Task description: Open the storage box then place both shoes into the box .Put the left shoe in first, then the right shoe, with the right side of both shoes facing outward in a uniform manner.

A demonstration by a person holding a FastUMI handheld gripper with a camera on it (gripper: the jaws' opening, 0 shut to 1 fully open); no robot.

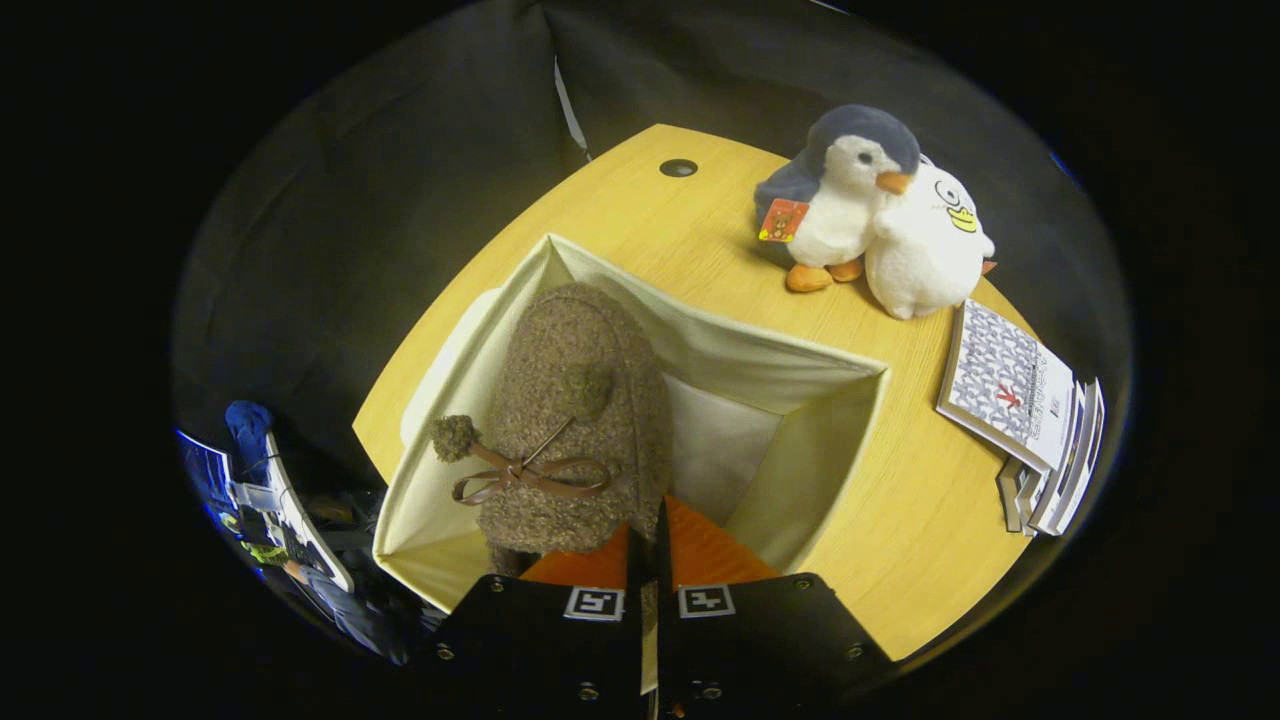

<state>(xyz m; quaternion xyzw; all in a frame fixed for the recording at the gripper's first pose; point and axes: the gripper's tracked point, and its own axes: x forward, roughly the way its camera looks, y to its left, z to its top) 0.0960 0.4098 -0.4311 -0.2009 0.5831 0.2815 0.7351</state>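
Observation:
A brown fuzzy shoe (575,420) with a thin brown lace bow and pompoms hangs toe-forward inside the left half of the open cream fabric storage box (760,345). My gripper (648,530) is shut on the shoe's heel rim, and a strip of brown fabric shows between the orange fingers (710,555). The right half of the box shows its bare pale bottom. A cream flap (440,350), likely the lid, lies against the box's left outer side. I cannot tell which shoe of the pair this is.
The box stands on a wooden table (900,520). Beyond it to the right sit a grey-and-white penguin plush (845,200) and a white duck plush (925,245). A stack of booklets (1020,400) lies right of the box. A cable hole (678,167) marks the far edge.

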